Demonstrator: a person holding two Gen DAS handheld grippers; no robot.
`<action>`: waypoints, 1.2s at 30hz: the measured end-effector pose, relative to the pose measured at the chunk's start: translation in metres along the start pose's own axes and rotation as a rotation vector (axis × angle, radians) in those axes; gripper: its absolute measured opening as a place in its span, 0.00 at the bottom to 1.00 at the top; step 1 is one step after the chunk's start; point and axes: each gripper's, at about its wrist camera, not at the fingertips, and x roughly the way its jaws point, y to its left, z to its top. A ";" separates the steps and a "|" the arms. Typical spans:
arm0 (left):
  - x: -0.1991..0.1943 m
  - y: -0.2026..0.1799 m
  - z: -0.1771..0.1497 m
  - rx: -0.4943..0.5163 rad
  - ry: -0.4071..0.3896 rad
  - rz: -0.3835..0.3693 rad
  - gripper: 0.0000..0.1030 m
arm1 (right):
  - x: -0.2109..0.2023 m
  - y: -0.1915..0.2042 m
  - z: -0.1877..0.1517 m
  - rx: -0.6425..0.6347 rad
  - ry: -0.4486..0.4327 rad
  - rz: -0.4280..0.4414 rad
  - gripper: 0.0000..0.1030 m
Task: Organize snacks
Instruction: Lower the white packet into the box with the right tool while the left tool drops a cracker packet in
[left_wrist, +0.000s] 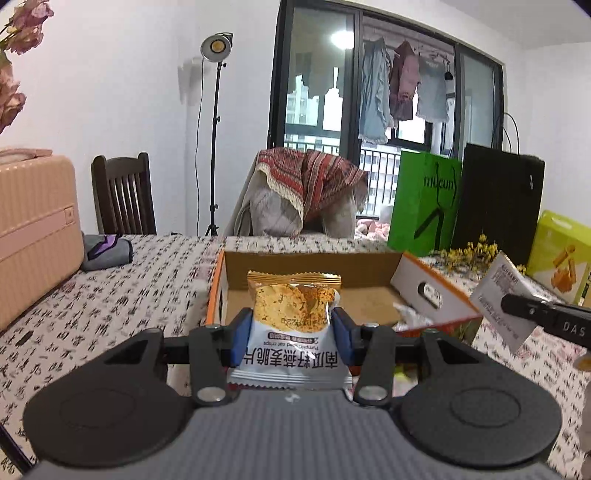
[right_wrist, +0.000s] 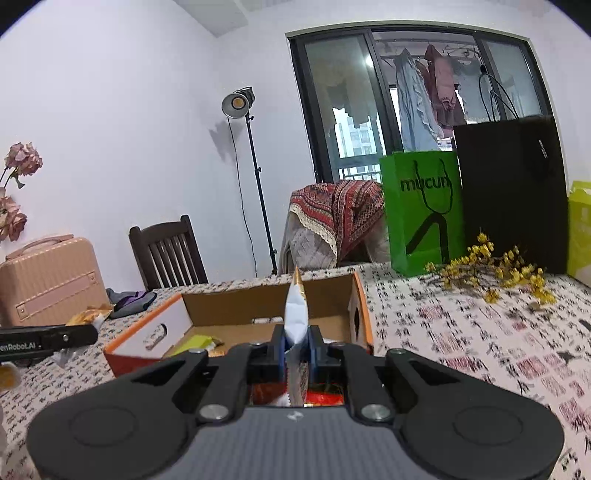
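Left gripper (left_wrist: 291, 332) had its blue pads clamped on both side edges of a flat white-and-gold foil snack packet (left_wrist: 293, 317), which faced the camera broadside, its printed lower half white and its upper half a clear window on golden, seeded crisps. Right gripper (right_wrist: 295, 341) was pinched nearly shut on a second white-and-gold foil packet (right_wrist: 296, 306), seen edge-on as a thin upright blade with its crimped gold seam at the top. Both packets were held in the air in front of the shallow orange-rimmed cardboard box (left_wrist: 236, 266) on the calligraphy-print tablecloth (left_wrist: 110, 280), neither yet over its floor.

To do this step well, each packet probably needed carrying forward past the near wall before release, and laying flat rather than dropping on edge (the right one especially would tip over if let go upright). A yellow-green wrapper (right_wrist: 199, 341) and a few small items already lay on the box floor, so an unoccupied patch looked the better landing spot. Firm squeezing risked crushing the crisps.
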 end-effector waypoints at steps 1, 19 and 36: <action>0.002 -0.001 0.003 -0.004 -0.001 0.001 0.46 | 0.002 0.002 0.003 -0.002 -0.002 0.000 0.11; 0.067 -0.018 0.049 -0.061 -0.036 0.015 0.46 | 0.084 0.031 0.046 0.001 0.032 0.013 0.11; 0.116 0.003 0.016 -0.079 0.020 0.072 0.47 | 0.126 0.011 0.016 0.012 0.120 0.000 0.12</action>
